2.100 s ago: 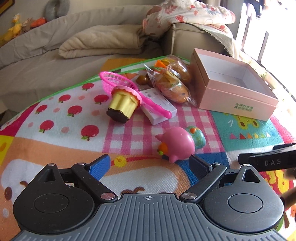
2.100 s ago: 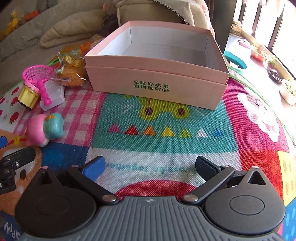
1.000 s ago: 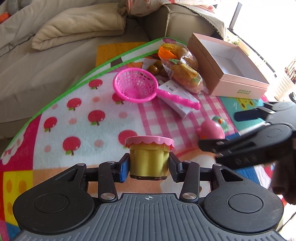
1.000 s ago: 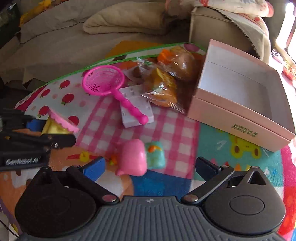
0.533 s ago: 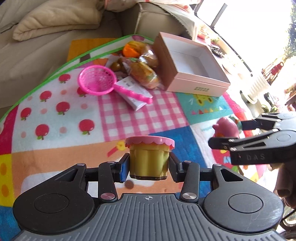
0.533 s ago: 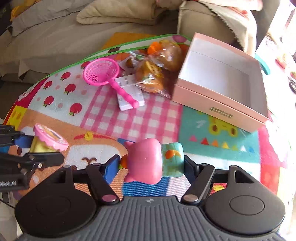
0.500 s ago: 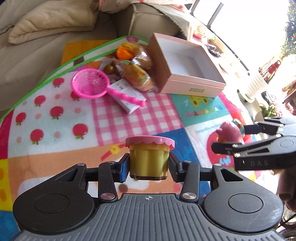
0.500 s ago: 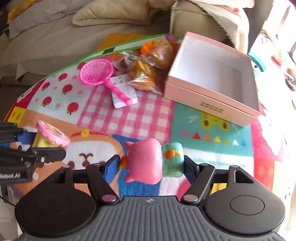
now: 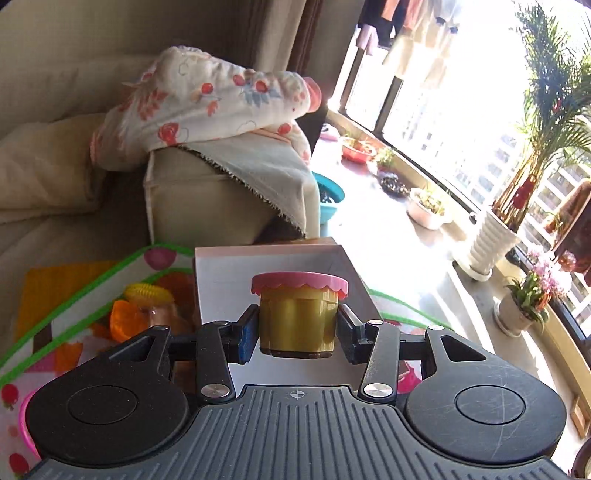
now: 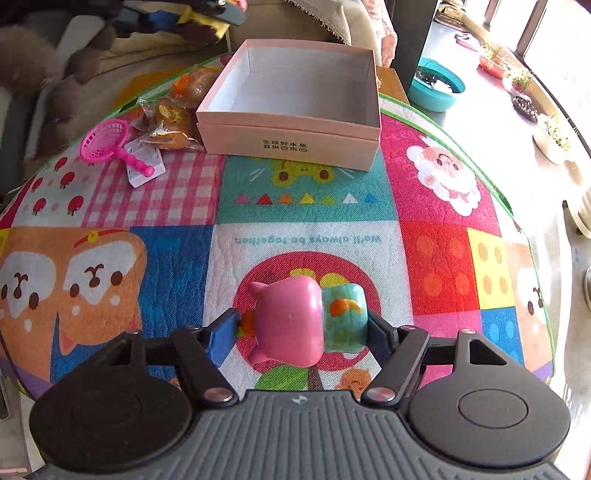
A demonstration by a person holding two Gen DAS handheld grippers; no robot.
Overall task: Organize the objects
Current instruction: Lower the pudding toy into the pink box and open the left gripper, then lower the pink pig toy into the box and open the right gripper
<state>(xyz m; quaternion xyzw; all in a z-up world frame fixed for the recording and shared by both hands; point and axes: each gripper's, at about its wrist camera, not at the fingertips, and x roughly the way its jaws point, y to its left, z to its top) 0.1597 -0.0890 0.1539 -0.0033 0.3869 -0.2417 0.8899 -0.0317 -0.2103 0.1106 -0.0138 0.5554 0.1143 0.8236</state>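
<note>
My left gripper (image 9: 297, 338) is shut on a yellow pudding cup with a pink lid (image 9: 298, 314), held upright in the air over the open pink box (image 9: 229, 280). My right gripper (image 10: 301, 326) is shut on a pink and teal pig toy (image 10: 291, 321), held above the colourful mat (image 10: 303, 218) well short of the pink box (image 10: 288, 129). The box (image 10: 306, 85) looks empty inside. The left gripper shows dimly at the top left of the right wrist view (image 10: 192, 16).
A pink toy strainer (image 10: 107, 146), a white packet (image 10: 146, 166) and bagged snacks (image 10: 173, 118) lie left of the box. A sofa arm with a floral cloth (image 9: 207, 110) stands behind. A teal bowl (image 10: 436, 88) and plant pots (image 9: 491, 236) stand by the window.
My left gripper has carried the pudding cup forward and up to the pink box. My right gripper has lifted and pulled back with the pig toy, so the whole mat shows.
</note>
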